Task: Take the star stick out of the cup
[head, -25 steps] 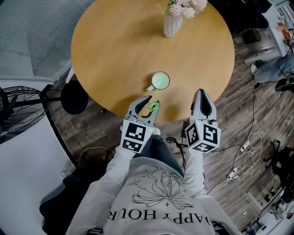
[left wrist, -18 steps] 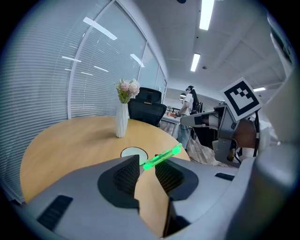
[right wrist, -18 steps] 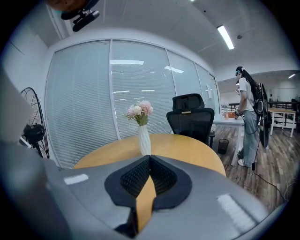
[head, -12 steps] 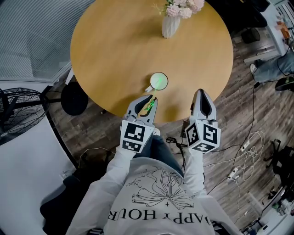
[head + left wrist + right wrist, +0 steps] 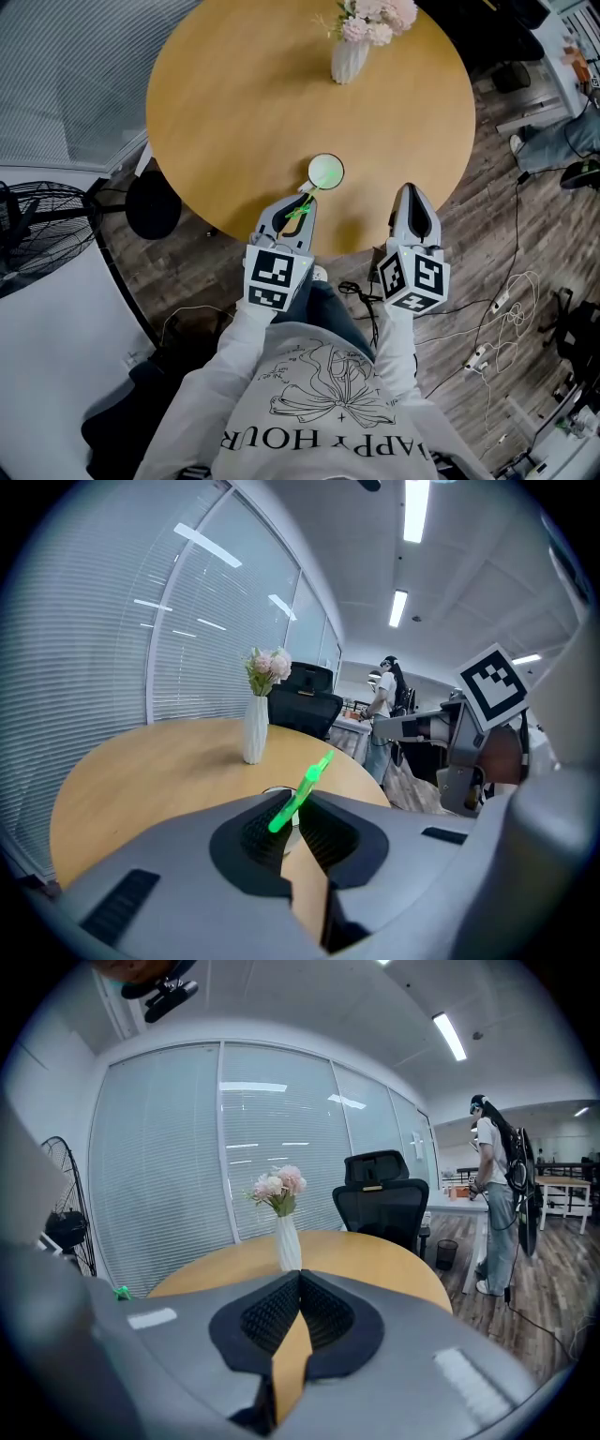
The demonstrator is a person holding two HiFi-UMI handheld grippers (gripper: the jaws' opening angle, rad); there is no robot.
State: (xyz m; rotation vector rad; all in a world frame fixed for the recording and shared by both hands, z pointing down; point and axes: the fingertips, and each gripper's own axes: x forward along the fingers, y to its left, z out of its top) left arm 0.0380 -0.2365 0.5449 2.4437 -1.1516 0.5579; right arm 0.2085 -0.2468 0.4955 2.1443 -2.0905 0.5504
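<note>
stick (image 5: 302, 208): thin, bright green, tilted, pinched by left claw (image 5: 300, 202), jaws just been closing, far end at cup rim | cup (image 5: 325, 170): white, upright, near table (image 5: 234, 112) edge

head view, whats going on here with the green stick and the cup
A person holds a gripper in each hand at a round wooden table. The left gripper has just been closing its jaws and now pinches the green star stick, whose far end reaches to the white cup, so it does not look lifted out yet. The right gripper is shut, empty, and hangs at the table's edge.
</note>
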